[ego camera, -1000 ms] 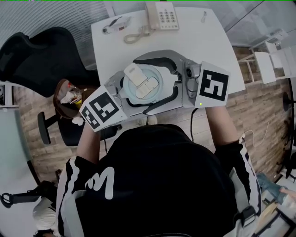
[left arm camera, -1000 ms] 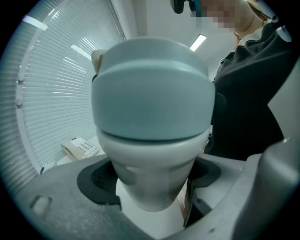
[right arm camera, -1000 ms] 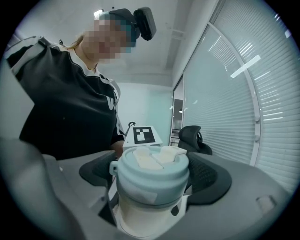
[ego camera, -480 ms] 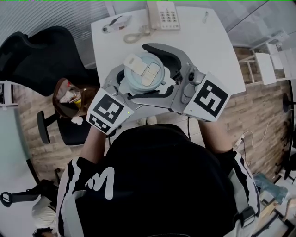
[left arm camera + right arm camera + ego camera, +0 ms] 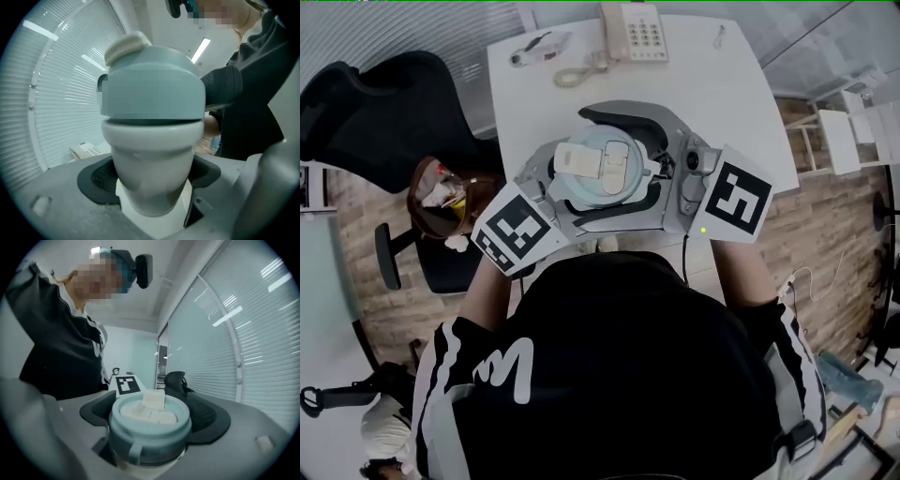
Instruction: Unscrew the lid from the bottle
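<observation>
Both forearms were drawn in close to the person's chest, and the two hand-held grippers met in front of it over the near edge of the white worktop (image 5: 712, 94), roughly at its middle. The left hand-held gripper (image 5: 151, 187) came in from the person's lower left, its marker cube (image 5: 514, 232) tilted outward. Its jaws were closed against the pale, rounded body of the bottle (image 5: 154, 140), with a dark ribbed pad pressed on each side just beneath the shoulder. The right hand-held gripper (image 5: 152, 420) reached in from the right at about the same height, its marker cube (image 5: 736, 197) facing up. Its curved dark jaws wrapped around the grey-blue lid (image 5: 602, 169) and clasped the rim from the far and near sides. The bottle was held upright off the worktop between the two hand-held grippers, and nothing of its contents could be seen. The lid sat on top of the body with a thin dark seam between them, and the views did not show whether the thread was engaged. A cream flip tab (image 5: 153, 399) lay across the lid's top. On the worktop, well apart from the bottle, a telephone (image 5: 631, 31) stood at the far edge with its coiled cord (image 5: 572, 73) just beside it. A black office chair (image 5: 384, 112) stood off the left edge.
</observation>
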Demonstrator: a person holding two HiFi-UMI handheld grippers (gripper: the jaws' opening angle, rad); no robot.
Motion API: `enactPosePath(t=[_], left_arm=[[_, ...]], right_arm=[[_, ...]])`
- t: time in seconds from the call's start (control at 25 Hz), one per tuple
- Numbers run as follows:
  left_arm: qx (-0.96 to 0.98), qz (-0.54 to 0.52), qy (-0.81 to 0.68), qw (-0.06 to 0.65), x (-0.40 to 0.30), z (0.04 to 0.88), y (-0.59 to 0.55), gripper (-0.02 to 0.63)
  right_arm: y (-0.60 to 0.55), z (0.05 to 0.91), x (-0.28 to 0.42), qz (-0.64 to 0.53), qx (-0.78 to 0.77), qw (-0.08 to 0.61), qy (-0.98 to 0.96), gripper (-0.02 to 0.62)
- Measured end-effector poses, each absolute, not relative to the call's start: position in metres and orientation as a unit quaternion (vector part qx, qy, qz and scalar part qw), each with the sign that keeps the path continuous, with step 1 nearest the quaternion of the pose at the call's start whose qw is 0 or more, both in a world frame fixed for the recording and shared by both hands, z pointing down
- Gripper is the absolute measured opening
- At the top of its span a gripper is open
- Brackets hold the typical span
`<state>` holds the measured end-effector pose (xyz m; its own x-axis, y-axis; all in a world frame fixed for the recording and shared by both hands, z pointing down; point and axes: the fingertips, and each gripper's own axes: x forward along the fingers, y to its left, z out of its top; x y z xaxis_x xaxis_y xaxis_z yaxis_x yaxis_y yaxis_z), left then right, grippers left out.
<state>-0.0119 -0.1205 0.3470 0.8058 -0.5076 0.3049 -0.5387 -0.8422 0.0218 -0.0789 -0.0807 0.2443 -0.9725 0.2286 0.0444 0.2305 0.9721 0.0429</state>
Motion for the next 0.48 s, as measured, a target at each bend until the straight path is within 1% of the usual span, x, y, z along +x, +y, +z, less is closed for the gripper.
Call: enactPosePath(t=[0.2, 0.48], left_arm=[[0.966, 0.148, -0.210, 0.042, -0.003, 0.346, -0.101, 0.428], [0.984, 0.143, -0.104, 0.035, 0.009, 0.342, -0.074, 0.428]], right_arm=[[-0.058, 0.243, -0.064, -0.026, -0.254, 0.001, -0.967, 0.471], [-0.031, 0.243, -0.050, -0.031, -0.417, 0.026, -0.908, 0.471]])
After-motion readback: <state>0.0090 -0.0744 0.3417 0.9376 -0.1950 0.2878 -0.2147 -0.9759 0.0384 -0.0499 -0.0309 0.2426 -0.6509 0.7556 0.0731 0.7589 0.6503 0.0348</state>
